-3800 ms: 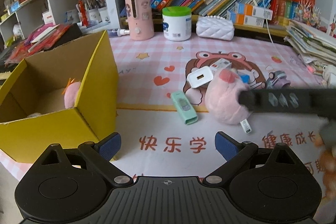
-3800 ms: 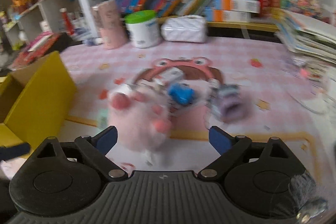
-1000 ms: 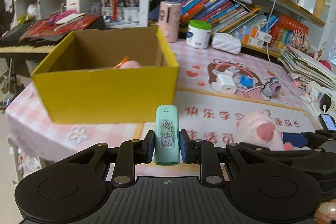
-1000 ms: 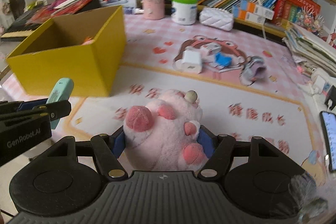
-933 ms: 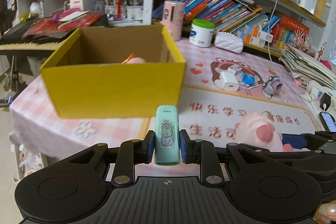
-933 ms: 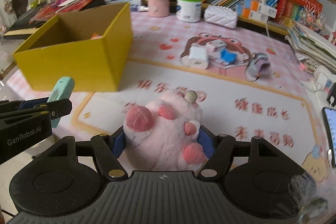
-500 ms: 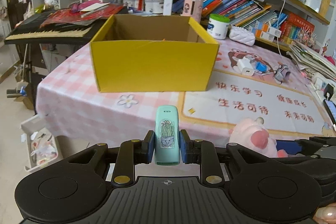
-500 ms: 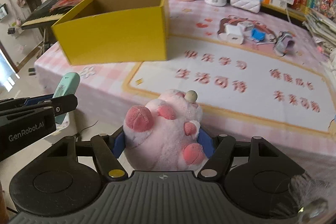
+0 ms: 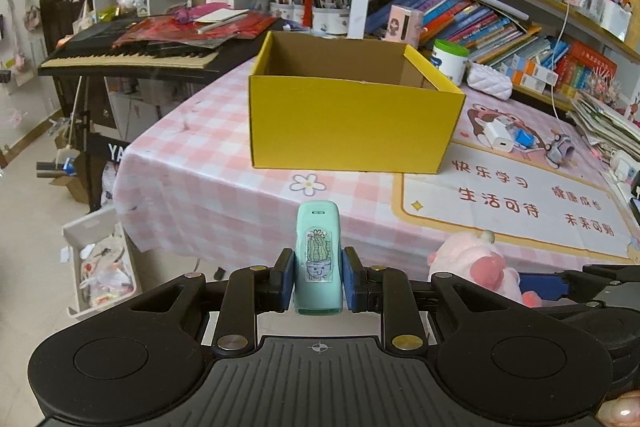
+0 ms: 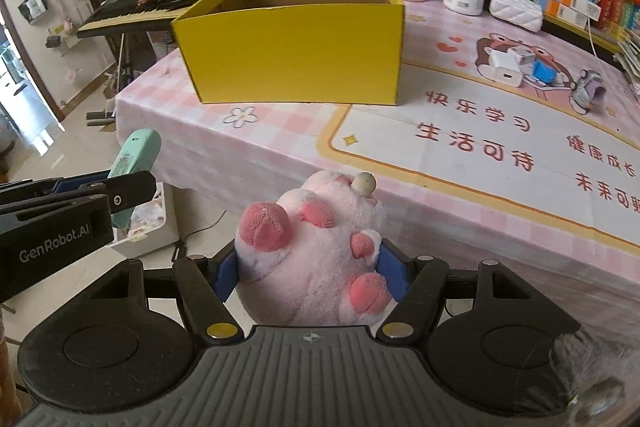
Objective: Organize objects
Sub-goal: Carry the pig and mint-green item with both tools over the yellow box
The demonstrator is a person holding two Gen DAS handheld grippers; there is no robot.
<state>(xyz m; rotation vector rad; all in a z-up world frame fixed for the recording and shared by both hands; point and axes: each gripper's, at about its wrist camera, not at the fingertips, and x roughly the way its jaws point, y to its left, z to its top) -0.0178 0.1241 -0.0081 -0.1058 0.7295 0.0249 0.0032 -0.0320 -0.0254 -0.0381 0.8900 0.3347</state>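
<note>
2 tools sit off the near edge of the surface [image 9: 192,163]: the left tool [image 9: 318,281] clamps a mint green case [image 9: 318,259] upright, the right tool [image 10: 310,273] grips a pink plush toy [image 10: 312,251]. Beyond, a yellow box [image 10: 292,55] stands open on the pink checked cloth.

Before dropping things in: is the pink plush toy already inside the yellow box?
No, the pink plush toy sits clamped in the right hand-held gripper, short of the yellow box.
</note>
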